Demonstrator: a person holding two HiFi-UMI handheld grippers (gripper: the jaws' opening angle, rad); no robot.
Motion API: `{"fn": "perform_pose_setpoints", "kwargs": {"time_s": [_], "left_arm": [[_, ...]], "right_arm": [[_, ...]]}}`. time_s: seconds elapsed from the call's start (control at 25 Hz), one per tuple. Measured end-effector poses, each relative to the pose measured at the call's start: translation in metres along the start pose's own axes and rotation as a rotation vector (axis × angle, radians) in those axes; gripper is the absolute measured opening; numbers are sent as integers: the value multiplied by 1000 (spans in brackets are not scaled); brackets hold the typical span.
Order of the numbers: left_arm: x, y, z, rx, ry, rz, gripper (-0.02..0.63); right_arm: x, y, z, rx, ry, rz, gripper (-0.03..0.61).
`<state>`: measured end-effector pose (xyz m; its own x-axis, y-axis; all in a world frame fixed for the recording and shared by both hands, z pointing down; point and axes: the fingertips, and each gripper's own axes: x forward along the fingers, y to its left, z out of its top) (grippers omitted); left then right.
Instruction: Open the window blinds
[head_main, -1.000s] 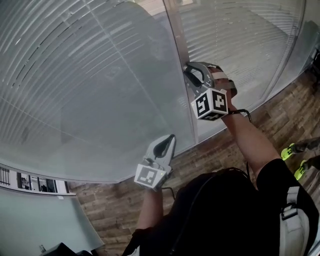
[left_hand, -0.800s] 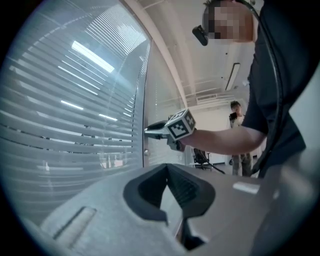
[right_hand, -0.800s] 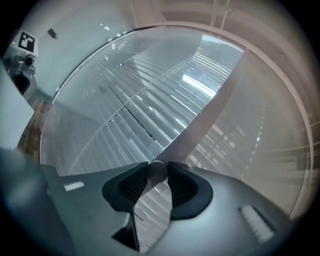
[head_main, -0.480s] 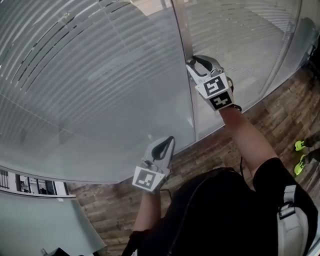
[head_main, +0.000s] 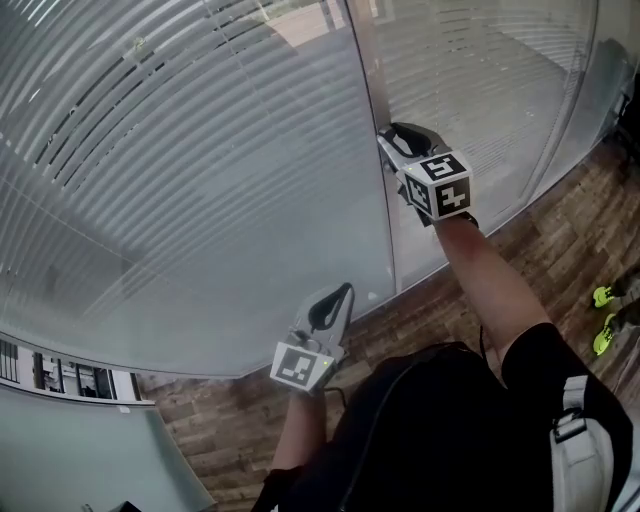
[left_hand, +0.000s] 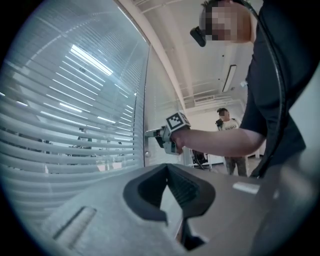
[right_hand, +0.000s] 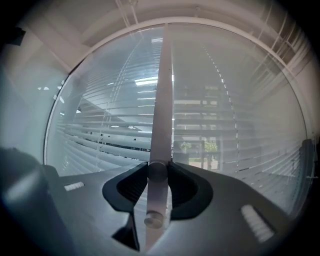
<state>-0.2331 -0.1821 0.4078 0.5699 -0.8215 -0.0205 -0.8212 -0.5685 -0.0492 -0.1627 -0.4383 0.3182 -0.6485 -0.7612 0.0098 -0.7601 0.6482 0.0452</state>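
Note:
Horizontal slat blinds (head_main: 180, 150) hang behind glass on both sides of a grey upright frame bar (head_main: 368, 70). My right gripper (head_main: 386, 136) points level at that bar and is shut on a small round knob (right_hand: 157, 170) that sticks out of it. A second small stud (right_hand: 153, 218) sits just below on the bar (right_hand: 163, 100). Light and outdoor shapes show through the tilted slats (right_hand: 115, 135). The left gripper (head_main: 346, 290) hangs lower, near the glass, shut and empty. From it I see the right gripper (left_hand: 149, 133) at the bar.
Wooden floor (head_main: 470, 290) runs along the foot of the glass. Yellow shoes (head_main: 604, 297) of a bystander show at the right edge, and a person (left_hand: 226, 131) stands farther back. A pale cabinet top (head_main: 60, 440) lies at the lower left.
My right gripper has rolled about the knob while staying on it. More dark gaps show between the slats at the upper left. The left gripper shifted slightly.

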Motion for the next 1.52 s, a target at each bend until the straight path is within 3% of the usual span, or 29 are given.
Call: {"fn": "perform_pose_setpoints", "kwargs": {"time_s": [0.4,0.6,0.88,1.04,1.52], "left_arm": [[1,0,0,-8,-8,1,5],[4,-2,-2,-20,-6,0,5],[7,-7,-6,-28,-9,-9,5],[6,-5,-7,-34,-14,-2,5],[9,-8,-10,-57,-19,-3,4]], "right_arm": [[0,-1,1,91,-5,1,130],[1,-1,3,189,-12,22,132],[-2,-1,0,100,-4,-6,131],[0,0,1,139,-8,7,132],[1,0,1,106,-9,-2,132]]}}
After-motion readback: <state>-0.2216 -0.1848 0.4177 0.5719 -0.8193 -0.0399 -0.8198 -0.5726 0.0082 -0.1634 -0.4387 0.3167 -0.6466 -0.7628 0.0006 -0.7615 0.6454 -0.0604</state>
